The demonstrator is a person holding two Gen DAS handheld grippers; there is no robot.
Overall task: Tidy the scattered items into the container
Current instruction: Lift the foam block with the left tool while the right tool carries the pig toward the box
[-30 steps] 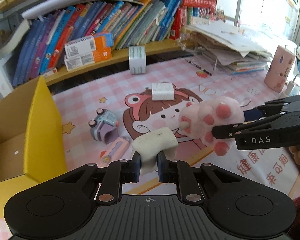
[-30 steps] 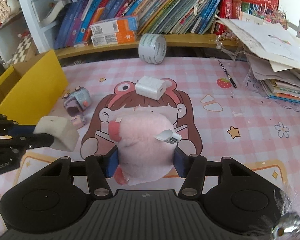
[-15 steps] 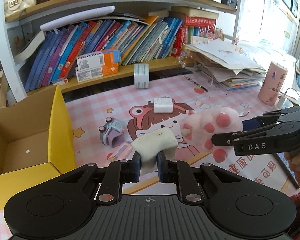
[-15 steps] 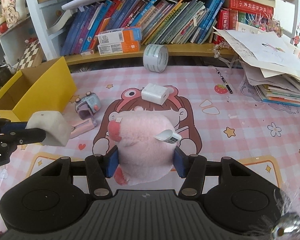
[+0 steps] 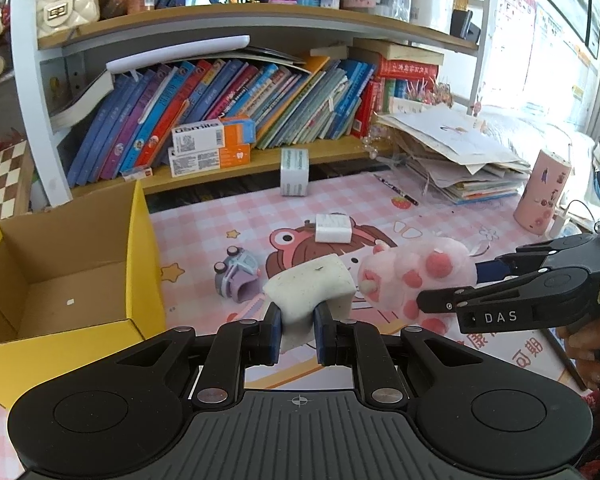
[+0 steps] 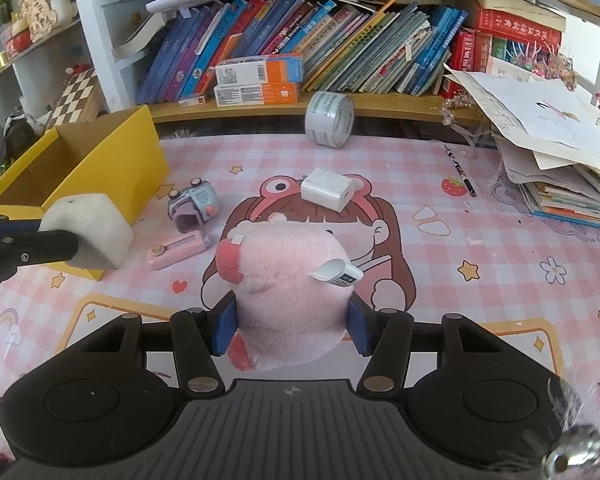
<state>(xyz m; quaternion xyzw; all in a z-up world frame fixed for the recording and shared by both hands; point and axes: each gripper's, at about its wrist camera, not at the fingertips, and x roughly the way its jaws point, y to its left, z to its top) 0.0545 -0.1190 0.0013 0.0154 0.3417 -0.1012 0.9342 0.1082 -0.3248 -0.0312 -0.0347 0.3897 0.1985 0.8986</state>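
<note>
My left gripper point(image 5: 297, 330) is shut on a white sponge block point(image 5: 310, 290), held above the pink mat; it also shows at the left of the right wrist view point(image 6: 86, 236). My right gripper point(image 6: 292, 330) is shut on a pink plush toy point(image 6: 288, 292), which shows to the right in the left wrist view point(image 5: 416, 276). The open yellow cardboard box point(image 5: 144, 248) stands at the left, its inside bare. On the mat lie a purple toy car point(image 6: 194, 204), a pink case point(image 6: 178, 250), a white charger point(image 6: 328, 189) and a tape roll point(image 6: 329, 119).
A bookshelf with leaning books point(image 5: 236, 100) and orange boxes point(image 5: 212, 146) runs along the back. A paper stack point(image 6: 560, 160) sits at the right, with a pencil point(image 6: 460, 170) beside it. A pink cup point(image 5: 542, 190) stands at the far right.
Both grippers have risen and drawn back from the mat with their loads. The box's inside has come into the left wrist view.
</note>
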